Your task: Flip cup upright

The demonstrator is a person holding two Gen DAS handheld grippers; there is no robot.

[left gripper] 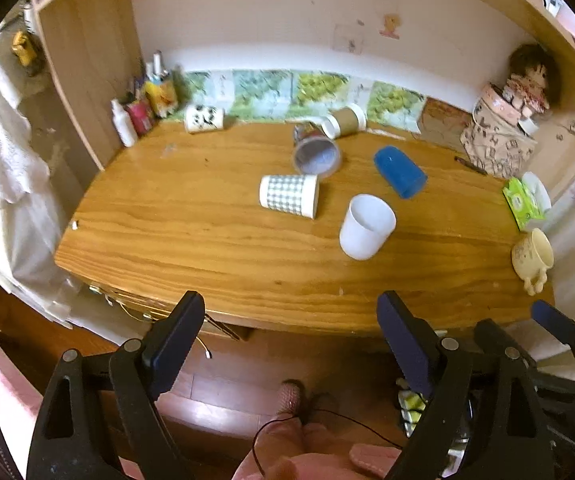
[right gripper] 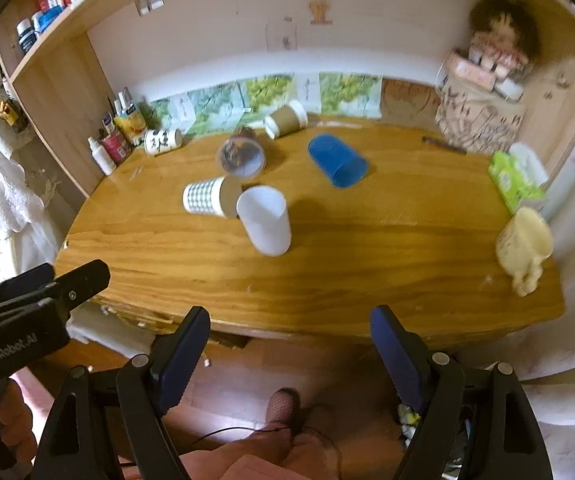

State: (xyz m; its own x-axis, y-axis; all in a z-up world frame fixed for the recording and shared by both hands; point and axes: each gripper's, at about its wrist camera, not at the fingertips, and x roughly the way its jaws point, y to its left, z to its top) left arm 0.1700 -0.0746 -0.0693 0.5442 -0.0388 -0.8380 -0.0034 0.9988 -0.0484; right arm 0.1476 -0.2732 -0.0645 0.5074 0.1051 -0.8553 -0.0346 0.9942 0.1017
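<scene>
So you're standing back from the counter with both tools held short of its near edge, and nothing is in hand. Your left gripper has its fingers spread wide with only floor and the counter's edge between them; your right gripper is spread the same way and just as empty.

As far as I can judge, one cup is done: the white cup stands mouth-up near the middle of the counter. Everything else looks still to do.

Count with me. Six cups lie on their sides: the checked cup just left of the white one, the clear printed cup beyond it with its mouth facing you, the blue cup to the right, the brown paper cup at the far edge, the white panda mug at far left by the bottles, and the cream mug at the near right corner. That makes seven cups in all, one upright and six down.

In the right wrist view the white cup touches or overlaps the checked cup's mouth, so I can't tell whether they actually meet.

Around the edges: one green tissue pack at the right, one doll at far right, and a cluster of bottles at far left.
</scene>
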